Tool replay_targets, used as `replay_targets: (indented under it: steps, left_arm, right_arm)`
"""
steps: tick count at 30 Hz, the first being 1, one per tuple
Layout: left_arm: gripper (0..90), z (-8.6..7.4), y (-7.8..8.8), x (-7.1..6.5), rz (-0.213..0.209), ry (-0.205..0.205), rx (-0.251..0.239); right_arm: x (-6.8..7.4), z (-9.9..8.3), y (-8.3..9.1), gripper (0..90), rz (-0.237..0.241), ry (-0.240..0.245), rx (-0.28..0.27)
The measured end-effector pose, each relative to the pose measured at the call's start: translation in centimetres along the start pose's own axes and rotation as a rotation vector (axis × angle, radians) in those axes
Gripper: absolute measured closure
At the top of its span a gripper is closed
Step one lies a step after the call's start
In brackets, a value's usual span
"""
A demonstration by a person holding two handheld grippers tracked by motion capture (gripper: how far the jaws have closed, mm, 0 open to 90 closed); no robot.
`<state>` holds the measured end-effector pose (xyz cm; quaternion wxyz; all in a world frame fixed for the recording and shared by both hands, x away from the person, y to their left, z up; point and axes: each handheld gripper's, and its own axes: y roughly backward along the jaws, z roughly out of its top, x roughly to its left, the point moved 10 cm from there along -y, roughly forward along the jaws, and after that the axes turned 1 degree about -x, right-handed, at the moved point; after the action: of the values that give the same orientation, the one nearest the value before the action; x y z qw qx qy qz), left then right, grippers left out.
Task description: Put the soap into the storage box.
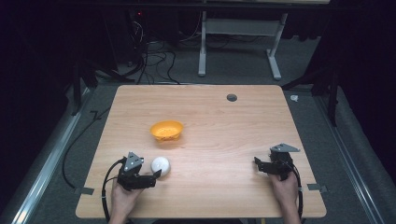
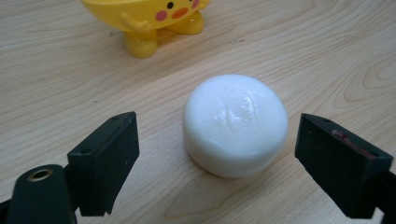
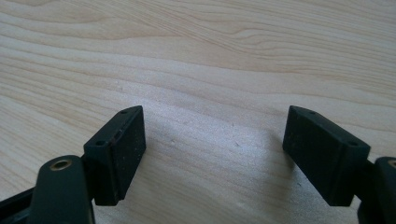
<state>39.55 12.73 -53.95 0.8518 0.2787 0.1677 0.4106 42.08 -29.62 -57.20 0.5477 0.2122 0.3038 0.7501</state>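
Note:
A round white soap-like puck (image 1: 160,165) lies on the wooden table near its front left. In the left gripper view the puck (image 2: 235,124) sits between the two black jaws without touching either. My left gripper (image 1: 156,176) is open around it. Farther back stands a yellow chick-shaped bowl (image 1: 166,130), whose feet and face (image 2: 154,18) fill the top of the left gripper view. My right gripper (image 1: 258,164) rests at the front right, open, with bare wood (image 3: 215,140) between its jaws.
The wooden table (image 1: 233,135) has a small dark grommet hole (image 1: 231,97) near its far edge. Cables (image 1: 154,60) and a white desk frame (image 1: 238,42) lie on the floor beyond. Metal rails run along both sides.

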Motion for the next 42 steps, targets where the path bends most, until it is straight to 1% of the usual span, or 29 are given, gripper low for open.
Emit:
replay_targets:
  steps: [2,3,4,5,13,17,19,27,31,33,36,42]
  left_arm:
    - [14.4,0.0,-0.2,-0.1,0.0,-0.003,0.005]
    - [14.3,-0.1,-0.6,-0.4,0.008,-0.018,0.019]
    - [14.3,-0.1,-0.6,-0.4,0.008,-0.018,0.019]
    - [14.3,-0.2,-1.0,-0.6,0.014,-0.033,0.033]
    - [13.9,-0.5,-2.3,-1.0,0.018,-0.027,0.064]
    - [14.6,-0.8,-3.1,-0.9,0.024,-0.002,0.076]
    - [14.9,-0.9,-3.3,-0.8,0.031,-0.004,0.084]
    - [17.7,-1.1,-3.8,-0.9,0.035,-0.007,0.095]
    - [23.1,-1.1,-4.0,-1.1,0.037,-0.02,0.096]
    - [24.1,-1.1,-4.0,-1.1,0.048,-0.033,0.099]
    - [24.6,-1.1,-4.0,-1.0,0.042,-0.032,0.101]
    - [24.9,-1.2,-3.8,-1.2,0.047,-0.057,0.108]
  right_arm:
    - [0.0,0.0,0.0,22.0,0.0,0.0,0.0]
    - [0.0,0.0,0.0,22.0,0.0,0.001,0.0]
    - [0.0,0.0,0.0,22.0,0.0,0.001,0.0]
    - [0.0,0.0,0.0,22.0,0.0,0.0,0.0]
    - [0.0,0.0,0.0,21.9,0.001,0.0,0.0]
    - [0.0,0.0,0.0,21.9,0.001,0.0,0.0]
    - [0.0,0.0,0.0,21.9,0.002,-0.002,0.001]
    - [0.0,0.0,0.0,21.8,0.001,-0.002,0.001]
    - [0.0,0.0,0.0,21.9,0.001,-0.001,0.001]
    - [0.0,0.0,0.0,21.8,0.001,-0.001,0.001]
    - [0.0,0.0,0.0,21.9,0.001,-0.001,0.001]
    - [0.0,0.0,0.0,21.9,0.002,-0.003,0.001]
